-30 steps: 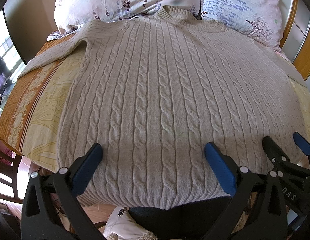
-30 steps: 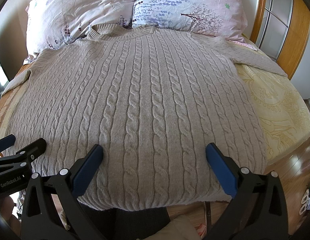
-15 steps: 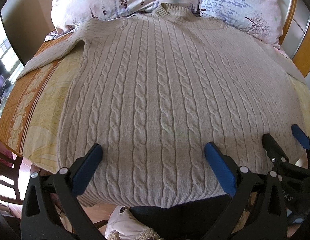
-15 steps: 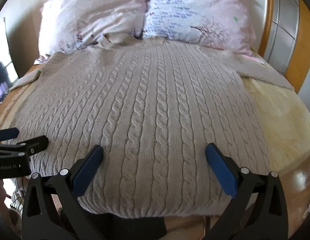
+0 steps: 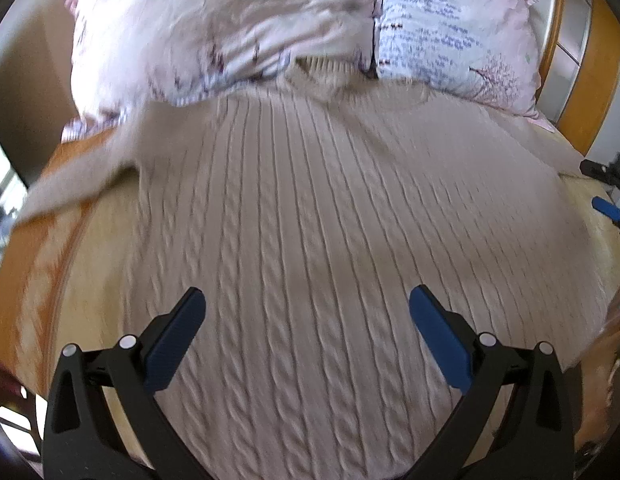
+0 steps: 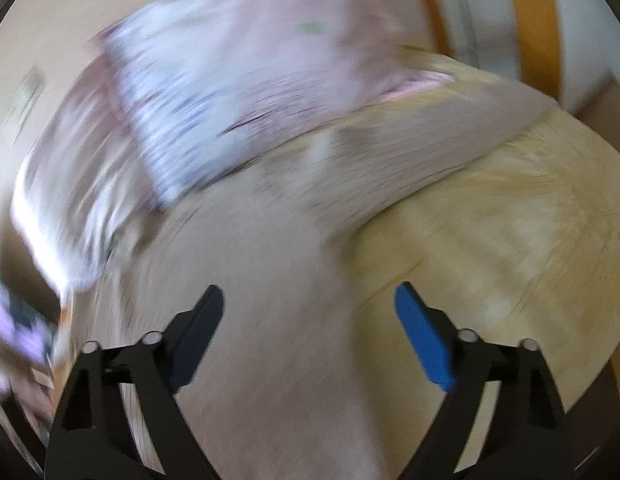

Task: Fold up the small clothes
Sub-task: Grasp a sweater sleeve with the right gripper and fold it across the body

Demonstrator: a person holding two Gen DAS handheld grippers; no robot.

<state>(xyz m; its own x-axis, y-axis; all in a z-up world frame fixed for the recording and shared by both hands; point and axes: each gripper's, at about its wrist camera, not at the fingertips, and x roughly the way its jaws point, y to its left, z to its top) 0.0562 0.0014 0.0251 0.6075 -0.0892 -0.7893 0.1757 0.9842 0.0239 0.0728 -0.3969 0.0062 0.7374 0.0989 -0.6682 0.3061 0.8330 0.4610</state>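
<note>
Since a second earlier, both grippers had left the near hem of the sweater (image 5: 310,240) and pushed up the bed: the left gripper (image 5: 308,326) now hung over the lower middle of the garment instead of at its bottom edge, and the right gripper (image 6: 310,322) had swung out toward the sweater's right side, where in its own heavily smeared view the knit met the yellow bedspread (image 6: 509,248). From the left wrist view the right gripper appeared only as a dark frame and a blue pad at the far right edge. The jaws of both stood wide apart and held nothing. That shift probably meant the person was heading for the right sleeve (image 6: 409,148) or side seam to begin the first fold; no fold had yet been made. The sweater lay flat and face up on the bed, a beige cable knit with raised vertical ropes, its ribbed collar tucked against the two floral pillows (image 5: 238,28) at the head. Its left sleeve trailed off over the orange border of the bedspread, and the body looked smooth, without bunching. The right wrist view was too blurred to tell whether that gripper's pads were touching the cloth or merely above it. A wooden headboard (image 5: 589,60) stood behind the pillows.
</note>
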